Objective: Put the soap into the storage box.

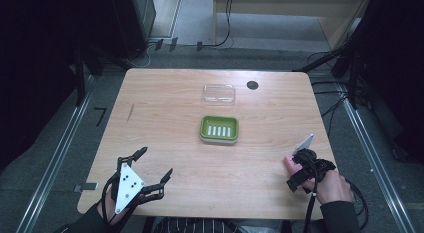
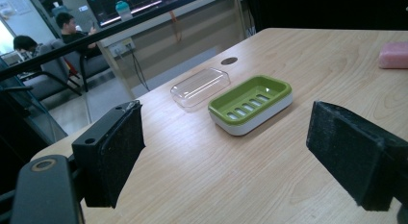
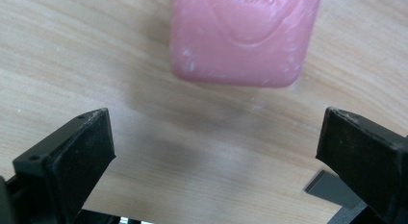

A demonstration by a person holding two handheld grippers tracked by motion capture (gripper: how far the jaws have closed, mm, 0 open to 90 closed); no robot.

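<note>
Right gripper view looks down on a pink soap bar (image 3: 245, 36) lying flat on the wooden table (image 3: 144, 137). The right gripper (image 3: 216, 152) hangs just before it, jaws wide apart, touching nothing. A green soap dish (image 1: 219, 129) sits mid-table, with a clear lid (image 1: 219, 93) behind it. The left gripper (image 1: 152, 165) is wide open too, holding nothing.
</note>
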